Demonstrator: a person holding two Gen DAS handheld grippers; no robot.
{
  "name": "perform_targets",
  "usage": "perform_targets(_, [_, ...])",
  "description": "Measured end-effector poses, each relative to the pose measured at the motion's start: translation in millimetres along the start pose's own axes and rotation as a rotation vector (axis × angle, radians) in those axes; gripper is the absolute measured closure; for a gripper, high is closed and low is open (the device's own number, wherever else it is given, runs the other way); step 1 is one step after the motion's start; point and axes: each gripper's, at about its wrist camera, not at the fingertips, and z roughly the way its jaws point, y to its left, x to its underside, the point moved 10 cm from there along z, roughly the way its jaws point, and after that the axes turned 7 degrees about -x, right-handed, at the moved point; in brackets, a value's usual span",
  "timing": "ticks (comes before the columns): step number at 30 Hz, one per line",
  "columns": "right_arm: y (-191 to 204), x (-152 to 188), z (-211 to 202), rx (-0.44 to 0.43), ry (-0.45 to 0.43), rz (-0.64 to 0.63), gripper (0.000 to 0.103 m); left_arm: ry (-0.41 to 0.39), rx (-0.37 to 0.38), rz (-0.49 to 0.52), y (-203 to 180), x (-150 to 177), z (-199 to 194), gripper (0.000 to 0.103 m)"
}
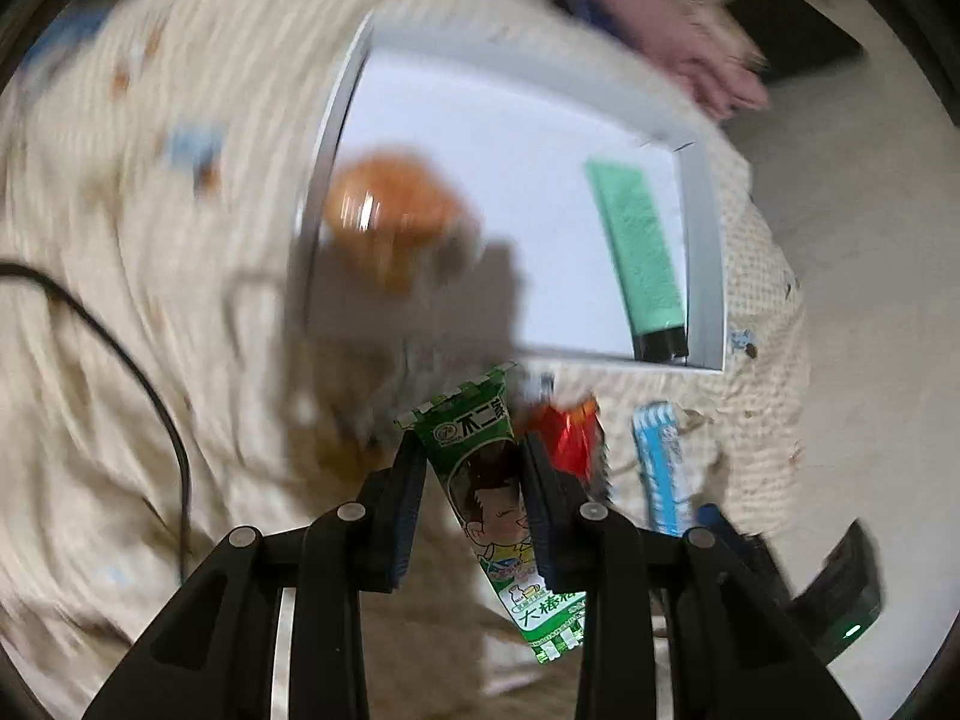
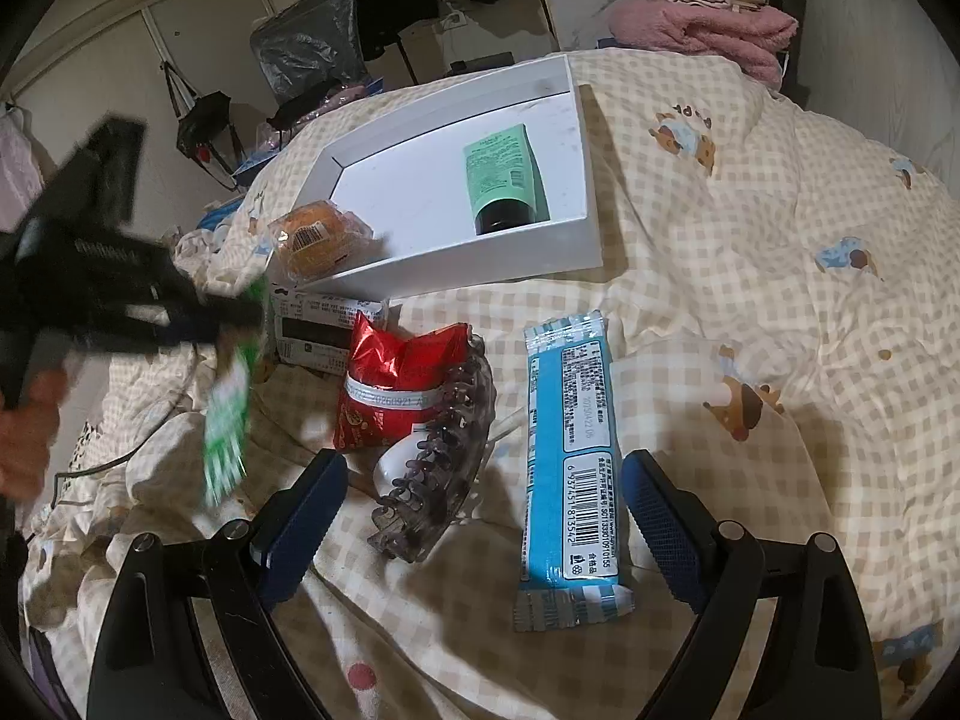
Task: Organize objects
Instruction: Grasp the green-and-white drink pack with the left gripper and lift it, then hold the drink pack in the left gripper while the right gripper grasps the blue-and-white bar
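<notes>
My left gripper (image 1: 471, 468) is shut on a green snack wrapper (image 1: 486, 480) and holds it in the air in front of the white tray (image 1: 702, 228); it shows blurred in the right wrist view (image 2: 228, 408). The tray (image 2: 585, 180) holds a green tube (image 2: 501, 177). A wrapped bun (image 2: 312, 240) leans on the tray's near left corner. My right gripper (image 2: 480, 516) is open above the bed, with a blue snack bar (image 2: 570, 450) and a dark hair claw (image 2: 438, 456) between its fingers.
A red snack packet (image 2: 396, 384) and a small black-and-white box (image 2: 318, 330) lie in front of the tray on the checked quilt (image 2: 780, 276). Pink folded towels (image 2: 702, 24) lie at the far edge. A black cable (image 1: 138, 372) crosses the quilt.
</notes>
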Motion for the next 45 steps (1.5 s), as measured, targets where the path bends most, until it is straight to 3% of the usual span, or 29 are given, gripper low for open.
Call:
perform_targets(2, [-0.1, -0.3, 0.3, -0.001, 0.001, 0.002, 0.010, -0.085, -0.072, 0.094, 13.0, -22.9, -7.5, 0.068])
perform_targets(4, [-0.3, 0.3, 0.7, -0.003, 0.002, 0.006, 0.010, -0.132, -0.109, 0.150, 18.2, -24.3, -8.6, 0.068])
perform_targets(12, [-0.9, 0.5, 0.7, -0.007, -0.001, 0.015, 0.010, -0.050, -0.106, 0.155, 6.1, -9.0, 43.8, 0.068])
perform_targets(20, [-3.3, -0.3, 1.9, -0.012, 0.001, 0.024, 0.010, -0.085, -0.162, 0.176, 7.5, -3.3, 48.7, 0.068])
perform_targets(30, [-2.9, -0.9, 1.4, -0.011, 0.000, 0.026, 0.010, -0.320, 0.014, 0.140, 6.2, -2.3, 6.3, 0.068])
perform_targets(33, [-4.6, -5.5, -6.1, 0.013, -0.050, 0.024, 0.010, -0.405, 0.080, 0.101, 11.0, 2.1, -10.8, 0.068])
perform_targets(39, [-8.7, -15.5, -21.2, 0.033, -0.138, 0.037, 0.011, -0.413, 0.090, 0.102, 10.5, 7.5, -11.1, 0.068])
perform_targets(40, [-10.2, -15.9, -21.7, 0.036, -0.141, 0.044, 0.016, -0.410, 0.092, 0.106, 9.9, 7.8, -9.2, 0.068])
perform_targets(42, [-19.2, -16.0, -18.2, 0.088, -0.120, 0.067, 0.046, -0.405, 0.090, 0.110, 9.2, 8.6, -6.3, 0.068])
perform_targets(45, [-28.8, -8.2, -6.7, 0.117, -0.055, 0.100, 0.059, -0.404, 0.095, 0.102, 10.5, 9.5, -5.1, 0.068])
